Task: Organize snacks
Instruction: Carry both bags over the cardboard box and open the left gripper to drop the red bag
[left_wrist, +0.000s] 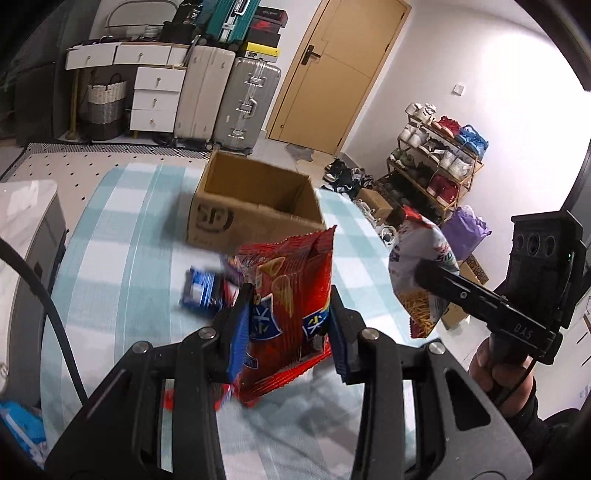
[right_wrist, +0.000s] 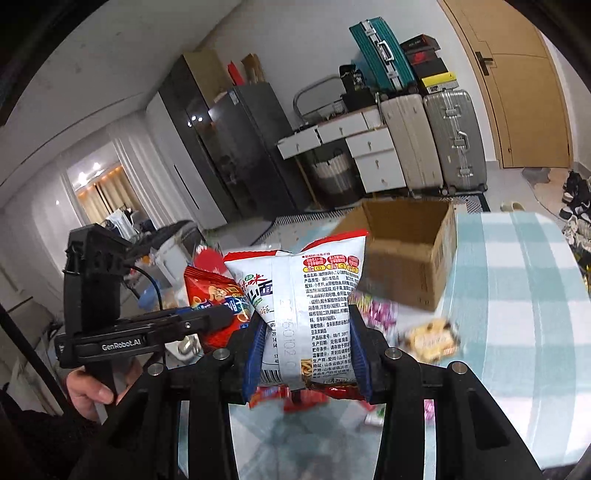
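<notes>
While both tools are lifted above the table, the left gripper (left_wrist: 290, 325) is clamped on a red snack bag (left_wrist: 291, 295), its 2 blue pads (left_wrist: 239, 332) pressing the bag's lower half from either side so that the bag stands upright between them. From the right wrist camera, the right gripper (right_wrist: 306, 347) is likewise closed around a white noodle snack packet (right_wrist: 295, 295) with red top and bottom edges, held upright with its printed back panel facing the camera.

Each tool also appears in the other's view: the white packet (left_wrist: 421, 269) hangs at the right of the left wrist view, and the red bag (right_wrist: 214, 295) sits to the left of the packet in the right wrist view, both raised clear of the tablecloth.

An open cardboard box (left_wrist: 255, 206) stands on the teal-and-white checked tablecloth (left_wrist: 122, 258) beyond both bags, its top open. Blurred loose snacks lie on the cloth: a blue packet (left_wrist: 201, 291) just left of the red bag, a pink-and-white wrapper (right_wrist: 376, 310) and a yellow-and-brown packet (right_wrist: 430, 339) near the box's front. Red wrappers (right_wrist: 306, 400) lie under the right gripper.

Behind the table stand 2 upright suitcases (left_wrist: 243, 99), a white drawer unit (left_wrist: 157, 99) and a shoe rack (left_wrist: 436, 162).
</notes>
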